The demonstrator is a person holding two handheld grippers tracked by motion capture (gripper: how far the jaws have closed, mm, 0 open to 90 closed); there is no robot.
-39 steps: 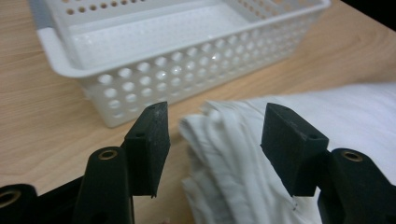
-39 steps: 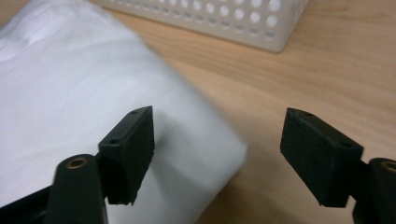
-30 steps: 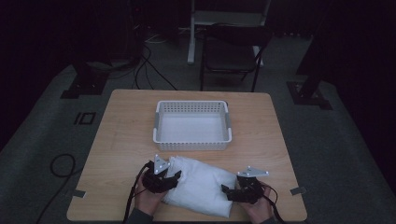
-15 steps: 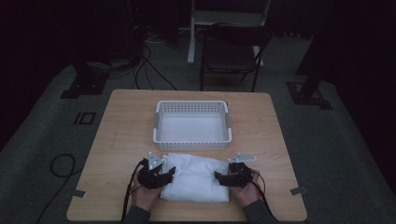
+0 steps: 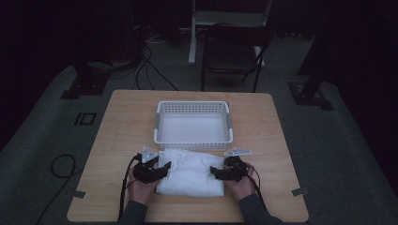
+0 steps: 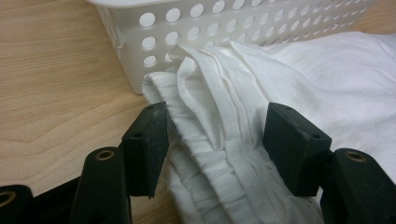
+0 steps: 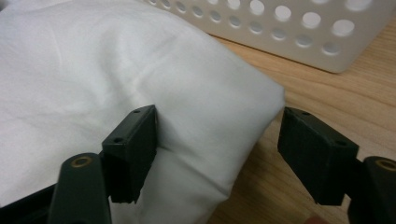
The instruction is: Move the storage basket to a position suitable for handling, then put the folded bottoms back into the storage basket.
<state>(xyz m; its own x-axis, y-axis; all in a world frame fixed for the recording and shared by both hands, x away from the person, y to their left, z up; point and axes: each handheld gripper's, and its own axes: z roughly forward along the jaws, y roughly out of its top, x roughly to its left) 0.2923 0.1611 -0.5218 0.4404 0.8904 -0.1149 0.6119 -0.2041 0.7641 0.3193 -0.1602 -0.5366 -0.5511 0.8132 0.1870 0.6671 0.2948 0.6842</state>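
Note:
A folded white cloth (image 5: pixel 190 171) lies on the wooden table (image 5: pixel 122 122) just in front of a white perforated basket (image 5: pixel 193 104), which is empty. My left gripper (image 5: pixel 164 168) is at the cloth's left edge. In the left gripper view its jaws (image 6: pixel 215 140) press on a bunch of folds of the cloth (image 6: pixel 224 93). My right gripper (image 5: pixel 215 171) is at the cloth's right edge. In the right gripper view its jaws (image 7: pixel 217 144) have just been opening around the cloth's corner (image 7: pixel 116 70). One pad dents the fabric while the other pad (image 7: pixel 317 149) stands clear over bare wood.
The basket wall (image 6: pixel 210 23) stands directly behind the cloth, close to both grippers (image 7: pixel 289 28). A dark chair (image 5: pixel 234 51) and stands with cables are on the floor beyond the table. Bare wood lies left and right of the hands.
The cloth has gone from a wide, lumpy heap to a narrower, neater fold. Both hands have moved away from the person toward the basket, and the right gripper has shifted left.

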